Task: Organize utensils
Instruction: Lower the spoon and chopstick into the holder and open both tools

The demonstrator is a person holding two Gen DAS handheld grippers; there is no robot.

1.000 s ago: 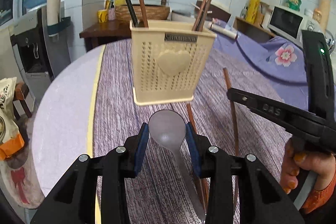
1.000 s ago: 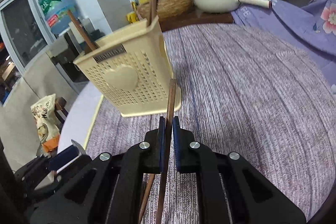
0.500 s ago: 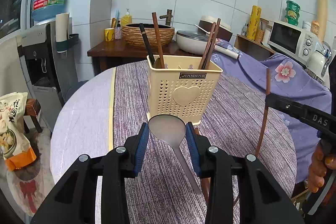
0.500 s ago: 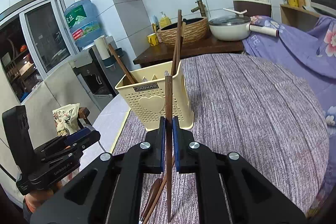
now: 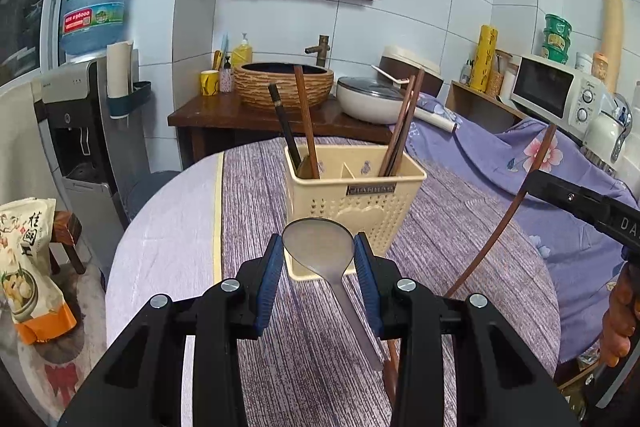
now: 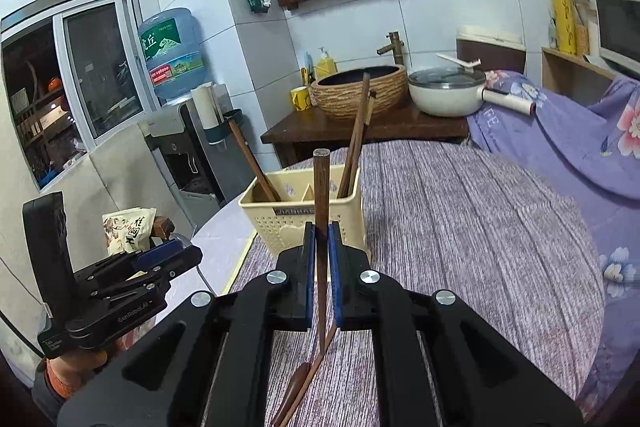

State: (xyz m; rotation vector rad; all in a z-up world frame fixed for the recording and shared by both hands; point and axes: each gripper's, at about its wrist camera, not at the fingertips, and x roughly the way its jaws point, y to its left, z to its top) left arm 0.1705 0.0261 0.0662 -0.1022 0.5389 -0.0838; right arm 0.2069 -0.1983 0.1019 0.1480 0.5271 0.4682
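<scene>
A cream perforated utensil basket point(image 5: 352, 203) stands on the striped purple cloth and holds several brown chopsticks point(image 5: 306, 131); it also shows in the right wrist view point(image 6: 280, 219). My left gripper point(image 5: 319, 259) is shut on a grey metal spoon point(image 5: 320, 247) by its bowl, handle hanging down, in front of the basket. My right gripper point(image 6: 320, 259) is shut on a brown chopstick point(image 6: 321, 187), held upright above the table right of the basket; the chopstick point(image 5: 516, 203) also shows in the left wrist view.
More brown wooden utensils point(image 6: 304, 379) lie on the cloth below the grippers. The round table point(image 5: 168, 227) has a pale bare strip at left. Behind stand a wooden cabinet with a woven basin point(image 5: 284, 87), a pan point(image 5: 372, 103), and a water dispenser point(image 5: 76, 131).
Both grippers have risen and drawn back from the basket, so it looks smaller and lower. The right one lifted its chopstick off the cloth to near upright. The spoon stays gripped.
</scene>
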